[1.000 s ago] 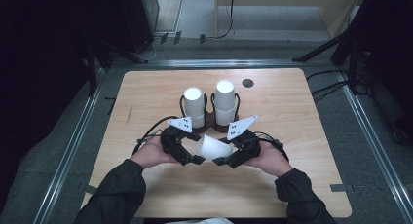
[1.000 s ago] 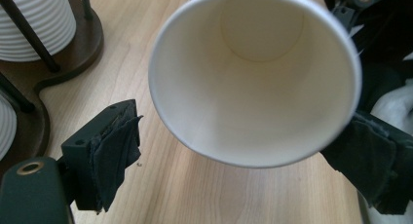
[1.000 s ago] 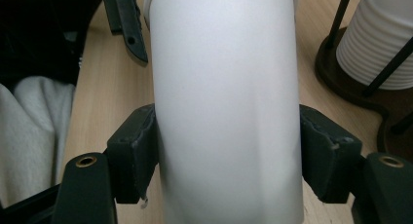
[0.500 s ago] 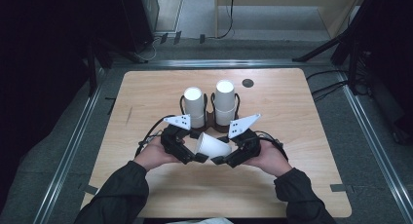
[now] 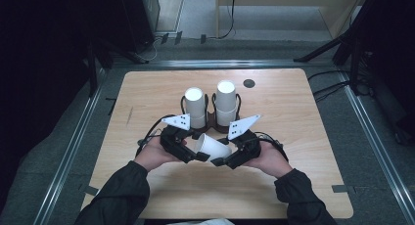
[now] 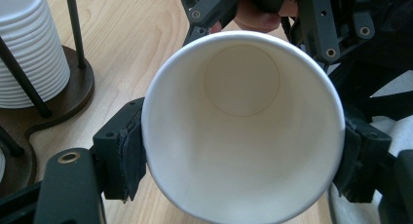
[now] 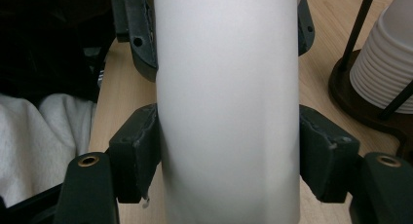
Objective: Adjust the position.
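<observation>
A white paper cup (image 5: 213, 147) lies on its side just above the table, held between both grippers. My left gripper (image 5: 196, 155) is shut on the cup near its rim. In the left gripper view the open mouth of the cup (image 6: 243, 131) faces the camera, with a pad (image 6: 130, 158) against each side. My right gripper (image 5: 223, 160) is shut on the cup's lower wall. In the right gripper view the cup (image 7: 226, 102) stands between the pads (image 7: 140, 158), and the other gripper's jaws show higher up.
Two stacks of white cups (image 5: 195, 106) (image 5: 226, 101) stand in a dark wire holder on a brown base (image 5: 211, 119) just behind the grippers. A small black disc (image 5: 249, 83) lies at the back right. The wooden table (image 5: 303, 117) has open surface on both sides.
</observation>
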Demonstrator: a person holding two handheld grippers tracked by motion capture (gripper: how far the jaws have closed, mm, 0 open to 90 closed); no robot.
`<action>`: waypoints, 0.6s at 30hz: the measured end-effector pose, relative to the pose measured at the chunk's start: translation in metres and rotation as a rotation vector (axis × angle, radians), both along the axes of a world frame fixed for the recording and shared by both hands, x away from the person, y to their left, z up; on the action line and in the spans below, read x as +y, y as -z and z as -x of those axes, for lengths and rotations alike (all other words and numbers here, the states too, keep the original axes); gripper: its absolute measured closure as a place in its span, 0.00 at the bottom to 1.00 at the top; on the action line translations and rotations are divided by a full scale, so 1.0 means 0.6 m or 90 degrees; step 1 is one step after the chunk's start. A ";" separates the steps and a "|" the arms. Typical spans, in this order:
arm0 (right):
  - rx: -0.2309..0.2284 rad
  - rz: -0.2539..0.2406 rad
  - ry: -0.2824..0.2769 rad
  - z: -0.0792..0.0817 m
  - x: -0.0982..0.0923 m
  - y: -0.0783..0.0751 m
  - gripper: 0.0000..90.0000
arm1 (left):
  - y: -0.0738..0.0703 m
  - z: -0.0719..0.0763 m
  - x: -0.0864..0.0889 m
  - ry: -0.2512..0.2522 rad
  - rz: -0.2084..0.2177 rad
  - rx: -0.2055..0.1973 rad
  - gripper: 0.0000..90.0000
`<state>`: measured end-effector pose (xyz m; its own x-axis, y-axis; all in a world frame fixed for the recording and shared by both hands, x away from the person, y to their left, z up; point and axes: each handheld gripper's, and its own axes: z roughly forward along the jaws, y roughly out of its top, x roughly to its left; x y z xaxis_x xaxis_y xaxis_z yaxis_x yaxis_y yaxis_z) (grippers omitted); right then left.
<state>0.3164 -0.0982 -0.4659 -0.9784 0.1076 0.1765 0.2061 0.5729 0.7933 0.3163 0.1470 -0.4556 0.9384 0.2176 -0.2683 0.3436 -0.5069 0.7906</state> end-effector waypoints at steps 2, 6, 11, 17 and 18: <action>0.000 0.002 -0.001 0.000 0.000 0.000 0.35 | -0.001 -0.001 0.000 0.005 -0.005 0.000 0.25; 0.012 0.013 0.001 0.000 0.003 0.001 0.31 | -0.003 0.000 -0.002 0.008 -0.033 -0.013 0.24; 0.023 0.044 0.013 0.002 0.002 0.009 0.26 | -0.009 -0.002 -0.006 0.010 -0.061 -0.026 0.24; 0.010 0.069 0.033 0.003 -0.006 0.021 0.26 | -0.013 -0.009 -0.013 0.023 -0.098 -0.034 0.24; 0.011 0.071 0.035 0.004 -0.006 0.023 0.26 | -0.014 -0.010 -0.016 0.028 -0.102 -0.032 0.24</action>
<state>0.3142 -0.1020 -0.4795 -0.9676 0.1807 0.1764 0.2520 0.6450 0.7215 0.3224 0.1376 -0.4475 0.9593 0.2128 -0.1859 0.2806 -0.6413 0.7142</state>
